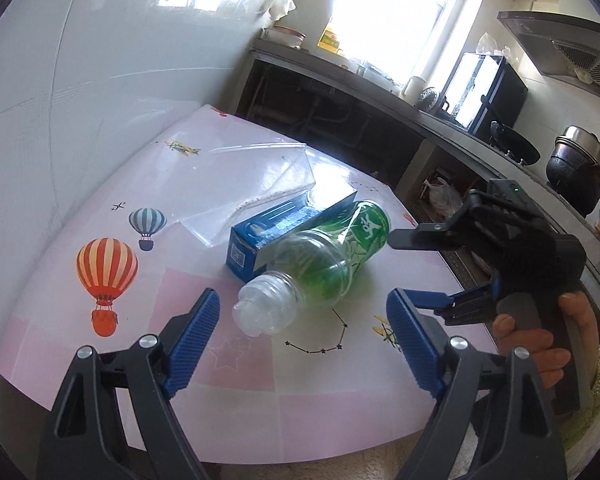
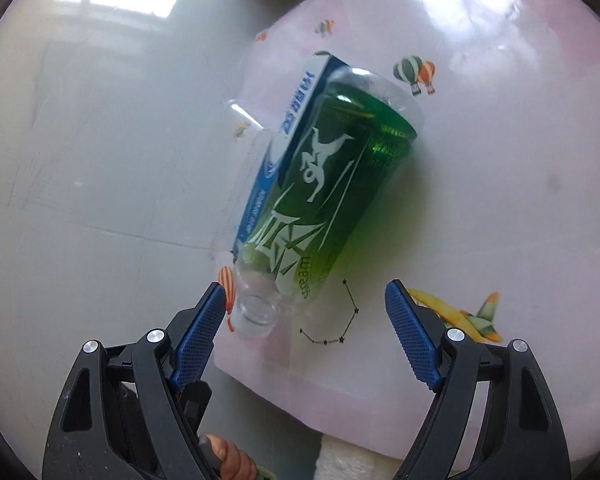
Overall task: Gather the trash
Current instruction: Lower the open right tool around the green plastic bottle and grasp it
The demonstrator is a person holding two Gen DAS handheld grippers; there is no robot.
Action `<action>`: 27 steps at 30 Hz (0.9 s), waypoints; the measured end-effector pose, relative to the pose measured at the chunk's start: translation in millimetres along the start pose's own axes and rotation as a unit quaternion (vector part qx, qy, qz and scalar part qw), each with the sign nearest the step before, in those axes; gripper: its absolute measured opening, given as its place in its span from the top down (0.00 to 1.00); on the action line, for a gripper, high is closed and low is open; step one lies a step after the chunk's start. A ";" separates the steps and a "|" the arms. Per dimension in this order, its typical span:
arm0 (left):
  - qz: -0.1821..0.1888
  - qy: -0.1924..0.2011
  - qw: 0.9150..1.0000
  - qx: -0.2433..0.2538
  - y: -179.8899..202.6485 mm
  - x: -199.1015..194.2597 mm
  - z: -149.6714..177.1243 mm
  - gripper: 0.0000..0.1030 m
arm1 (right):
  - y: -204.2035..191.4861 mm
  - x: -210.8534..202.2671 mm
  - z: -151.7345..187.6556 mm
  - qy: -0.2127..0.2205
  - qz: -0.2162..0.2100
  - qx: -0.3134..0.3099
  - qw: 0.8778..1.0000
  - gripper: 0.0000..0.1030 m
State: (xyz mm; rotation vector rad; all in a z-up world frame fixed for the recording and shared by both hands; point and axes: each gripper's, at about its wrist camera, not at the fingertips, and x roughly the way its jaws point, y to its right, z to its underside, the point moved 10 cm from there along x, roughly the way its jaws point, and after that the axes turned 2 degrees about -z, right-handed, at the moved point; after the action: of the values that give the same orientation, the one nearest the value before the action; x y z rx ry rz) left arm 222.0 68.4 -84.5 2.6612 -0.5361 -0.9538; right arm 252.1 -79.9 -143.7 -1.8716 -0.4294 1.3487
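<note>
An empty clear plastic bottle with a green label (image 1: 324, 260) lies on its side on the pink table (image 1: 100, 184), its white cap towards me. A blue carton (image 1: 272, 236) lies against it, and a clear plastic wrapper (image 1: 256, 176) lies behind. My left gripper (image 1: 304, 336) is open and empty, just short of the cap. My right gripper (image 1: 404, 264) shows at the right, open beside the bottle. In the right wrist view the right gripper (image 2: 306, 328) is open above the bottle (image 2: 324, 192), near the cap, with the carton (image 2: 296, 120) beside it.
The table carries balloon (image 1: 106, 276) and plane prints and stands against a white wall (image 1: 80, 60). A dark kitchen counter (image 1: 360, 88) with pots and an appliance runs behind, at the right. The table's front edge (image 2: 284, 400) is near my grippers.
</note>
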 end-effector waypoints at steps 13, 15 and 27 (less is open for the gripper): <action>0.062 -0.056 0.996 -0.024 4.0 34.7 6.3 0.39 | -10.4 52.6 -7.3 -0.010 0.000 0.049 0.999 0.24; 0.090 -0.067 0.993 -0.029 15.6 34.2 11.5 0.39 | -8.0 52.2 -5.1 -0.012 0.000 0.053 0.999 0.26; 0.098 -0.062 0.993 0.022 43.3 26.0 13.1 0.40 | 17.1 17.4 13.0 0.007 0.009 0.035 0.999 0.34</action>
State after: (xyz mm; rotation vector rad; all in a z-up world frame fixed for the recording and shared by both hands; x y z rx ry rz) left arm 221.2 16.9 -93.0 2.5398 -0.8377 -1.0644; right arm 244.1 -74.3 -169.6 -1.8306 -0.3542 1.3444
